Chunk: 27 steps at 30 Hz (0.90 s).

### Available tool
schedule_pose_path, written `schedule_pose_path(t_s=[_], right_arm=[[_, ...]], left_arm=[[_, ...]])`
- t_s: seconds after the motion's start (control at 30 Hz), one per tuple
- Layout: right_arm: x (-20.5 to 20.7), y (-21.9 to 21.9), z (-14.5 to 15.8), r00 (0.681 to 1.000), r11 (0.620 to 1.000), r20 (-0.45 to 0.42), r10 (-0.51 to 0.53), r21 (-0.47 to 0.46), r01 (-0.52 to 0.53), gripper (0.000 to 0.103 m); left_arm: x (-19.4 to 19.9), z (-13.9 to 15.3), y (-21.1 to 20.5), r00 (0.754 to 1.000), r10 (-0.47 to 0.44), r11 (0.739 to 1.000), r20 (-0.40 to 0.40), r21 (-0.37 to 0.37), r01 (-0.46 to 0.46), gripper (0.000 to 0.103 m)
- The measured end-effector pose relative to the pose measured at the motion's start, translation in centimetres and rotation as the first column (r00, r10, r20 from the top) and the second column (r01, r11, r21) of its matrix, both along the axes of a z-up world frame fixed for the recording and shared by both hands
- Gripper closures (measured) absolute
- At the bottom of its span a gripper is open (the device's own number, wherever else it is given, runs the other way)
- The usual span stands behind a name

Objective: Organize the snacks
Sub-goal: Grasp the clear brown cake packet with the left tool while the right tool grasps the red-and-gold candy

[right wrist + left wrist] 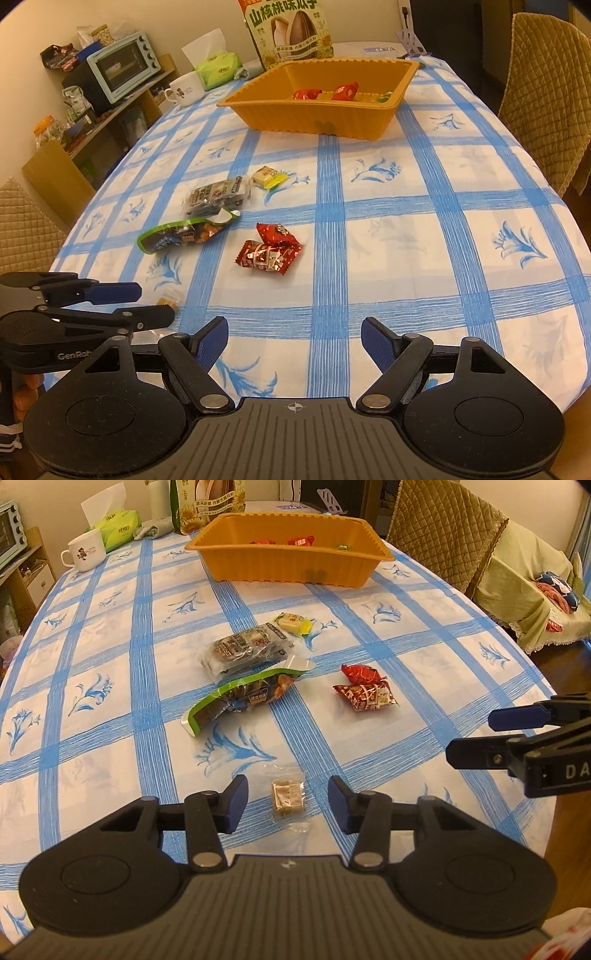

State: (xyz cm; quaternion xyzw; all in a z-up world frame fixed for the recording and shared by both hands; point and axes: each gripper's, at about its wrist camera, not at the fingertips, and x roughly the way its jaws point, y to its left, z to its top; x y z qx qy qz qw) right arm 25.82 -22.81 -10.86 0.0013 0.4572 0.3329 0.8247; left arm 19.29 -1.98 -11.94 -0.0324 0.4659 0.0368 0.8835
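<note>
Blue-padded left tongs (288, 805) straddle a clear-wrapped brown candy (289, 796) on the tabletop (424, 635), pads narrowed but not yet touching it. Right tongs (294, 345) hang wide and empty. Orange tray (295, 114) at the far end holds a few sweets; two red packets (364, 690), green pouch (240, 698), dark pack (247, 646) and yellow sweet (293, 622) remain loose. Path to tray looks unobstructed; mug (85, 552) and tissues (112, 524) sit aside.
</note>
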Motion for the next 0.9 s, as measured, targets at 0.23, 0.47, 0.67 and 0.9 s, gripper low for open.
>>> schedule_pose_path(t_s=[0.23,0.47,0.67,0.9], right_arm=[[0.1,0.0,-0.2,1.000,1.000,-0.008,-0.011,-0.008,0.011,0.024],[0.2,0.4,-0.4,1.000,1.000,-0.010,-0.004,-0.009,0.004,0.024],[0.4,1.2,-0.5,0.999,0.999,0.017,0.042,0.000,-0.042,0.024],[1.6,3.1,-1.2,0.986,0.990,0.082,0.143,-0.027,-0.141,0.025]], left_arm=[[0.5,-0.9,0.2,1.000,0.001,1.000,-0.019,-0.010,-0.001,0.071],[0.7,-1.2,0.5,1.000,-0.004,1.000,-0.015,-0.014,0.004,0.084],[0.4,-0.9,1.5,1.000,0.027,1.000,-0.012,-0.015,-0.027,0.084],[-0.6,-0.1,3.7,0.995,0.095,0.995,-0.002,-0.013,-0.095,0.085]])
